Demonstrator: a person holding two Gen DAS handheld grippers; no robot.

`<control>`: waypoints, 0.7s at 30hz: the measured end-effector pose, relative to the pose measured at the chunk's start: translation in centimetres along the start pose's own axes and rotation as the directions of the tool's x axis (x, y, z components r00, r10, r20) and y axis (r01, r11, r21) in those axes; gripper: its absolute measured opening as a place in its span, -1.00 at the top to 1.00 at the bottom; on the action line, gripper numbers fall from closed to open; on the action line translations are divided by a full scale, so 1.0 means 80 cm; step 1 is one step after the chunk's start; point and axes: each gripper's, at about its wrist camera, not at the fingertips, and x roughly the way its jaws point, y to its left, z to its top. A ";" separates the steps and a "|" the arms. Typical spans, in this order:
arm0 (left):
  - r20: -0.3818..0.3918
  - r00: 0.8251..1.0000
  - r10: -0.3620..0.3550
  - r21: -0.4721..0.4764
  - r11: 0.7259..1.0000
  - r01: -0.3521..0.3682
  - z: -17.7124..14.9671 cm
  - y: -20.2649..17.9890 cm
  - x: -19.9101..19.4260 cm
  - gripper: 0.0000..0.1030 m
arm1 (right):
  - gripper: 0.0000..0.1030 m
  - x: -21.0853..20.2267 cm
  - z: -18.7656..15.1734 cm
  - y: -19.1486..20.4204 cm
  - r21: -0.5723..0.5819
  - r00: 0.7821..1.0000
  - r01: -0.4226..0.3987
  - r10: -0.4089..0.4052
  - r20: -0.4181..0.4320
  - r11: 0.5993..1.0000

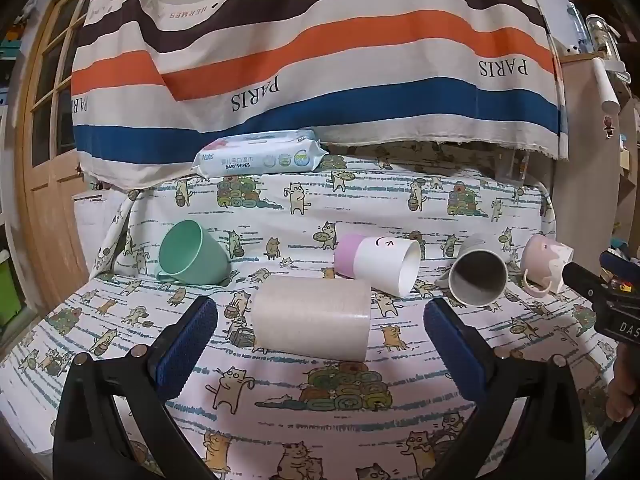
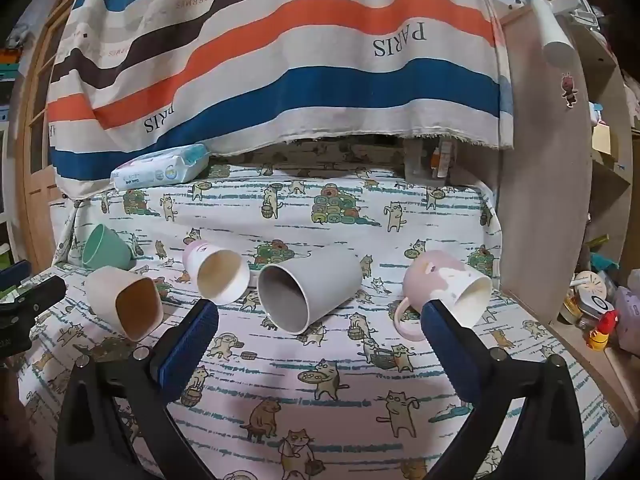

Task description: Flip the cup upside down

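Cup [image 1: 310,318] | speckled white, on its side, dead ahead between left gripper [image 1: 320,316] spread fingers, untouched | right gripper [image 2: 320,316] spread too, empty, facing grey cup [image 2: 306,290] | tip: pinch mid-wall squarely, lift clear of cloth [image 1: 280,420], roll wrist, land mouth-down.

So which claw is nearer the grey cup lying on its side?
Right. The right claw is open with the grey cup lying straight ahead, between its fingers' line. The left claw faces the speckled white cup; the grey cup lies off to its right.
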 end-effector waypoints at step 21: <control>-0.009 1.000 -0.008 -0.004 1.000 0.008 -0.001 0.001 0.000 -0.99 | -0.99 -0.002 0.000 -0.004 0.009 0.999 0.049 -0.049 0.018 0.999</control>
